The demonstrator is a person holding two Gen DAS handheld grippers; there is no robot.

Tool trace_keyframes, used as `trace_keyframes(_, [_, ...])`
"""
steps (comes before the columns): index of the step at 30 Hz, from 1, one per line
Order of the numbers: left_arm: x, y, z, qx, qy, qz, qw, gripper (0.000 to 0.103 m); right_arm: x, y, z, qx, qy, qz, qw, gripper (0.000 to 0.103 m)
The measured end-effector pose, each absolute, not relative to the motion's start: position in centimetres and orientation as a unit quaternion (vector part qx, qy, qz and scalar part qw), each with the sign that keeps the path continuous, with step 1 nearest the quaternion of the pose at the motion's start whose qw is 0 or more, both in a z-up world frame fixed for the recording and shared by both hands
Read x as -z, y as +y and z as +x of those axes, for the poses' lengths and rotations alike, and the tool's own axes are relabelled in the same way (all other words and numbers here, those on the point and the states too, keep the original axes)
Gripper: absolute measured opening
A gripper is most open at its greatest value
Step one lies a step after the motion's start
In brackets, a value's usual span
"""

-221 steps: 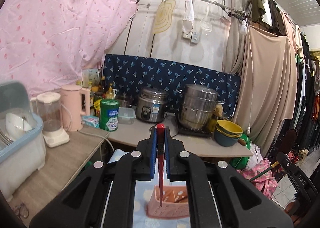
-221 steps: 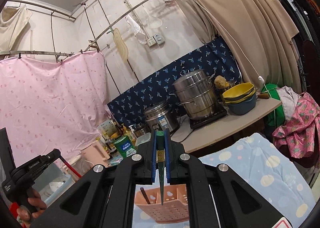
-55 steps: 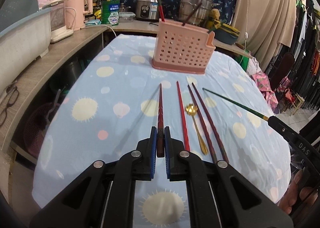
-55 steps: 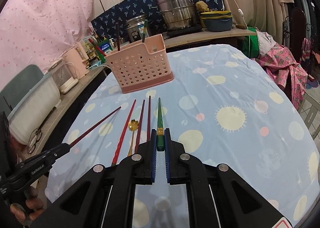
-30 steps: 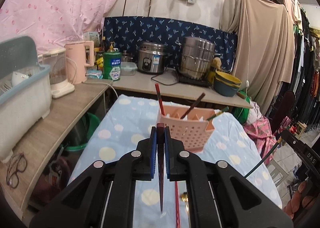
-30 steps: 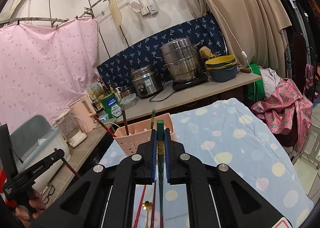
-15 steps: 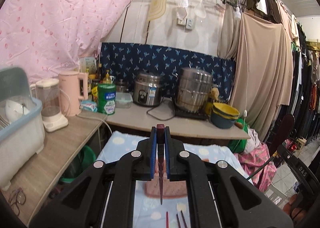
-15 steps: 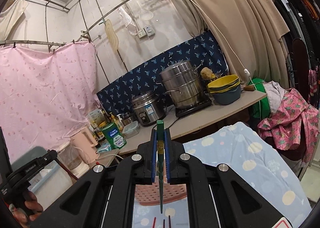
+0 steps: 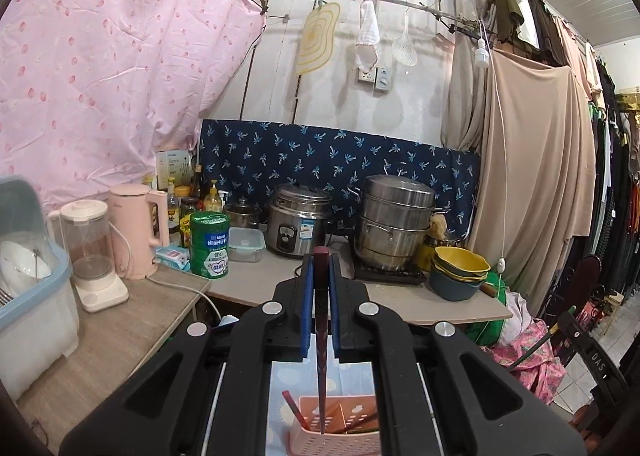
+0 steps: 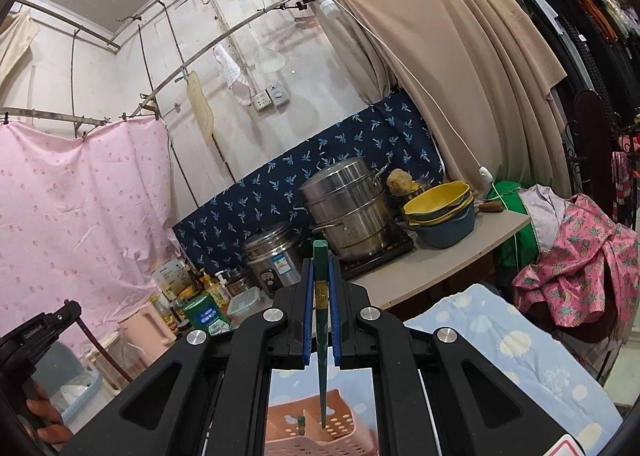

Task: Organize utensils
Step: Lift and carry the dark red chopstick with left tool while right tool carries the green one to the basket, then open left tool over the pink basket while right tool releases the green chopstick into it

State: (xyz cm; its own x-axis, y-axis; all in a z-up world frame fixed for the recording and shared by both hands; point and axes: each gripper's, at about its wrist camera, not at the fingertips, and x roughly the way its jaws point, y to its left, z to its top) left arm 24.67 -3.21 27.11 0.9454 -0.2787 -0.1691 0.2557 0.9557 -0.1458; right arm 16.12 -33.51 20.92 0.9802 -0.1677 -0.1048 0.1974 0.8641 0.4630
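My left gripper (image 9: 319, 268) is shut on a dark red chopstick (image 9: 321, 340) held upright, tip down over the pink perforated utensil basket (image 9: 336, 442). The basket holds a red chopstick (image 9: 294, 414) and other sticks. My right gripper (image 10: 320, 276) is shut on a green chopstick (image 10: 321, 336), tip down over the same basket (image 10: 312, 432), where a green stick end (image 10: 301, 425) stands. The left gripper (image 10: 36, 340) with its red chopstick also shows at the lower left of the right wrist view.
The basket stands on a blue dotted tablecloth (image 10: 532, 356). Behind is a counter (image 9: 400, 296) with a rice cooker (image 9: 298, 230), steel steamer pot (image 9: 394, 230), stacked bowls (image 9: 458, 272), green tin (image 9: 209, 244), pink kettle (image 9: 134, 230), blender (image 9: 90, 256) and dish rack (image 9: 28, 288).
Both grippers have moved from the table to above the basket, each carrying its chopstick upright; the basket now lies right under both tips.
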Motion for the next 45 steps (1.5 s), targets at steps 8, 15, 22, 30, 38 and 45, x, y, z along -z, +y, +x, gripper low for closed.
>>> trace_keyframes(8, [-24.0, -5.0, 27.4, 0.123, 0.122, -0.033, 0.984, 0.007, -18.3, -32.5, 20.1, 0.088, 0.076, 0.216, 0.969, 0.007])
trace_keyframes(15, [-20.9, -4.6, 28.5, 0.12, 0.156, -0.035, 0.98, 0.007, -16.0, -31.2, 21.7, 0.079, 0.114, 0.197, 0.971, 0.007])
trace_keyframes(22, [-19.2, -4.6, 28.1, 0.124, 0.175, -0.034, 0.976, 0.008, -14.2, -29.7, 22.3, 0.064, 0.143, 0.183, 0.97, 0.007])
trace_keyframes(30, [-18.9, -3.6, 26.7, 0.118, 0.174, -0.044, 0.977, 0.045, -14.4, -29.2, 20.5, 0.067, 0.135, 0.181, 0.972, 0.029])
trace_keyframes(38, [-17.6, -2.6, 24.0, 0.124, 0.185, -0.043, 0.974, 0.048, -13.7, -29.5, 17.4, 0.061, 0.142, 0.198, 0.968, 0.029])
trace_keyframes(45, [-13.8, -1.9, 20.9, 0.126, 0.219, -0.026, 0.967, 0.049, -11.1, -28.8, 13.6, 0.052, 0.173, 0.207, 0.961, 0.029])
